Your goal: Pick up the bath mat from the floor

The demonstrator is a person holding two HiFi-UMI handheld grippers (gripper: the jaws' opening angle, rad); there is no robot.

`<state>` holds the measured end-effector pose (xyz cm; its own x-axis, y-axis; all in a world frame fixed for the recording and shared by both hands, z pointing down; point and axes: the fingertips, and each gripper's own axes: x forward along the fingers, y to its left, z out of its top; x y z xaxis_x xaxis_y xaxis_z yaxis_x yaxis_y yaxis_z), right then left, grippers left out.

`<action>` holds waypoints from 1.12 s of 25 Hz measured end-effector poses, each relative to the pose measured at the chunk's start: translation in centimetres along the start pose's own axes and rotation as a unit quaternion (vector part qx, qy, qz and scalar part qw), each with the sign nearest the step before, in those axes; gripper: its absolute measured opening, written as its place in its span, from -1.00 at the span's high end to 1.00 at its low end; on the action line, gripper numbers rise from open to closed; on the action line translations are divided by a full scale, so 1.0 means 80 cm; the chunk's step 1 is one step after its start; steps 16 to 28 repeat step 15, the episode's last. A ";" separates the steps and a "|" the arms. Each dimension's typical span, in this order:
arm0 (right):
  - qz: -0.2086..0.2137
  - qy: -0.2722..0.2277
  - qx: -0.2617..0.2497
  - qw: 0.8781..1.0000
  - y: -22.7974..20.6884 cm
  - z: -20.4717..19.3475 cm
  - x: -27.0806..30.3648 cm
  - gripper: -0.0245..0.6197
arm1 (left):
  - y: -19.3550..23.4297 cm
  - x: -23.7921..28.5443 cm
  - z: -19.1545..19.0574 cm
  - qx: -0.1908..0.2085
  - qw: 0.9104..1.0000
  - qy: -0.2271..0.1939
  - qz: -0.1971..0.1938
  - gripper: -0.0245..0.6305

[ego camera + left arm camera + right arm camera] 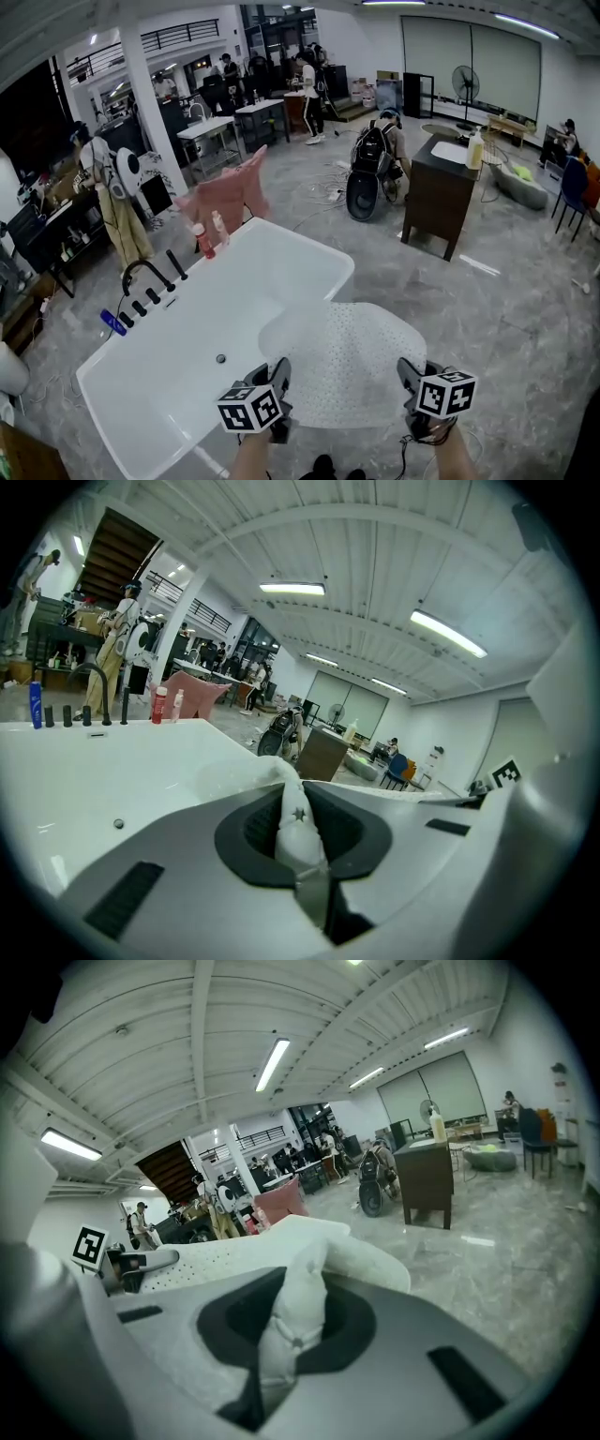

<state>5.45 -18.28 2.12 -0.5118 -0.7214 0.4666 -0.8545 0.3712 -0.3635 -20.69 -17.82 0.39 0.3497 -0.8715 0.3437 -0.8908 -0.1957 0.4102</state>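
Head view looks steeply down; all views share bath mat [342, 361].

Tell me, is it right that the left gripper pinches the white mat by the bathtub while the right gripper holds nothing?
Not quite. The right gripper is not empty: the right gripper view shows its jaws shut on a fold of the mat. The left gripper does pinch the white mat by the bathtub.

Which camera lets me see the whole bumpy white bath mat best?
The head view: the bath mat is spread out between the left gripper and right gripper. Each gripper view shows only a bunched bit of its edge pinched in the jaws.
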 end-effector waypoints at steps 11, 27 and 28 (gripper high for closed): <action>-0.006 0.008 -0.015 1.000 0.008 -0.003 0.009 0.84 | 0.002 0.005 0.002 0.002 1.000 0.005 -0.009 0.85; -0.009 0.007 -0.012 1.000 0.004 0.002 0.016 0.84 | 0.005 0.015 0.007 0.004 1.000 0.005 -0.011 0.85; -0.009 0.007 -0.012 1.000 0.004 0.002 0.016 0.84 | 0.005 0.015 0.007 0.004 1.000 0.005 -0.011 0.85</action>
